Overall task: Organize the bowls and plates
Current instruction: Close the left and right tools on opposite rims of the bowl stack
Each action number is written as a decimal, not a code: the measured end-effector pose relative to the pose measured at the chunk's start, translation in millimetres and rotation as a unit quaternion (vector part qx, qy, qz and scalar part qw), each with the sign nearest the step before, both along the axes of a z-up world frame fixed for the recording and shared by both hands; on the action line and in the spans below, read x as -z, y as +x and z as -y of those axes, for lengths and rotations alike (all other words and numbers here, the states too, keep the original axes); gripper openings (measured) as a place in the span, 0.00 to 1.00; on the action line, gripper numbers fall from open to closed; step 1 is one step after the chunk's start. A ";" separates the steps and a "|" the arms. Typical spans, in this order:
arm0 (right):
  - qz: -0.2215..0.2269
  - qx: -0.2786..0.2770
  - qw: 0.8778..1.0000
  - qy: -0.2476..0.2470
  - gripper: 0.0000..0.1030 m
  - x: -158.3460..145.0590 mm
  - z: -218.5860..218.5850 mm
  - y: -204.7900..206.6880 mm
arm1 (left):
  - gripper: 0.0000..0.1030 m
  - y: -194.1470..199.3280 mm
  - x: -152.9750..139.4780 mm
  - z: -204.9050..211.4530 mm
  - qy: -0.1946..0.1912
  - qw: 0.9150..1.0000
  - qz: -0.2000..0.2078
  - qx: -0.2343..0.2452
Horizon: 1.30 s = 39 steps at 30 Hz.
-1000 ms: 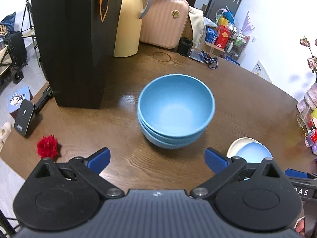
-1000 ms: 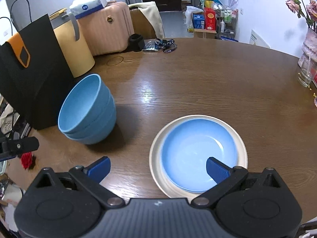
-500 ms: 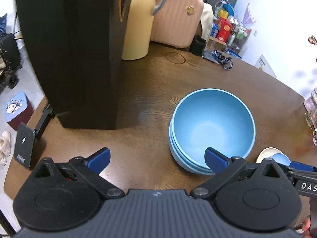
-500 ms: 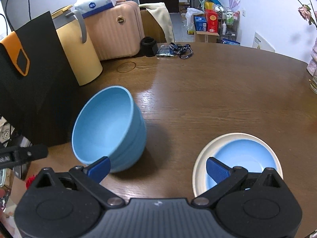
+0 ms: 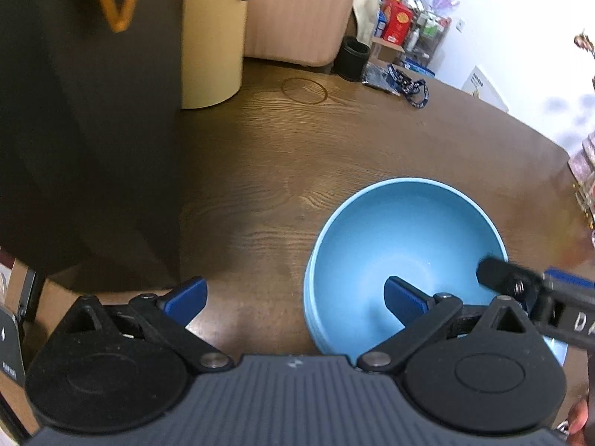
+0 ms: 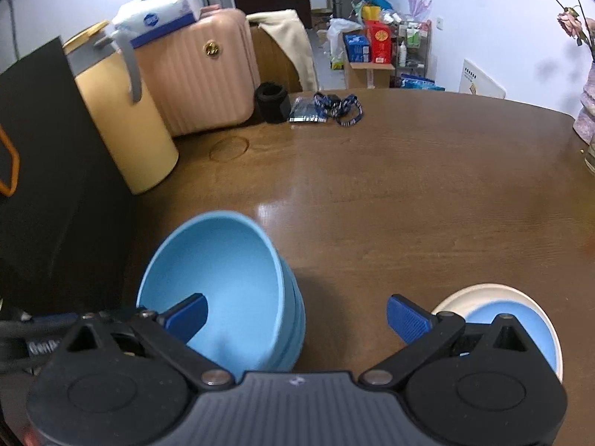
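A stack of light-blue bowls [image 5: 405,238] stands on the brown wooden table [image 5: 334,141]. My left gripper [image 5: 295,297] is open and straddles the stack's left rim, with one blue pad inside the top bowl and the other over the table. In the right wrist view the bowls [image 6: 230,271] sit low and left. My right gripper [image 6: 297,316] is open across their right wall, its left pad inside the bowl. A blue plate [image 6: 478,314] lies on a cream plate [image 6: 483,291] behind the right finger. The right gripper's body [image 5: 520,286] reaches over the bowl's right edge.
A tall black paper bag [image 5: 74,148] stands close on the left. Behind it are a yellow jug [image 6: 122,130] and a pink suitcase [image 6: 200,85]. A black cup [image 6: 271,102] and a lanyard [image 6: 334,106] lie at the table's far edge. A vase [image 6: 587,111] is at the right.
Both grippers have closed in on the bowl stack. The right one swung left, away from the plates. The left one moved forward and down, so the bowls now sit at its right finger.
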State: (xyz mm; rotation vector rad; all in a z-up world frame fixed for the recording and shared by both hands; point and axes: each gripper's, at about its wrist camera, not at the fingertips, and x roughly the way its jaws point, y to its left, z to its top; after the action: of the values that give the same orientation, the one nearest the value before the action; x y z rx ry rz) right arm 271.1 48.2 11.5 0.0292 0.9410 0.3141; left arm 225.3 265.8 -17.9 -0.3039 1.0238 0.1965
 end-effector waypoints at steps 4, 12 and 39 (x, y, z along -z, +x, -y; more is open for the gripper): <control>-0.010 0.011 1.000 0.009 0.97 10.2 -5.7 16.2 | 1.00 17.9 8.5 -1.0 0.011 1.000 -0.017 0.001; -0.055 0.020 0.998 0.009 0.90 39.3 -11.9 30.9 | 1.00 42.3 28.0 -7.0 0.026 0.999 -0.045 0.007; -0.119 0.029 0.991 0.060 0.64 83.0 -2.5 44.9 | 0.65 52.0 59.4 -7.7 -0.062 0.994 -0.092 -0.006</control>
State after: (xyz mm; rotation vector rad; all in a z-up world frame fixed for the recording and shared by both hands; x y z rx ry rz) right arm 316.0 50.7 -71.6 0.2082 1.1543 0.3176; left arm 277.3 273.5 -77.3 -0.4106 1.2204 0.1732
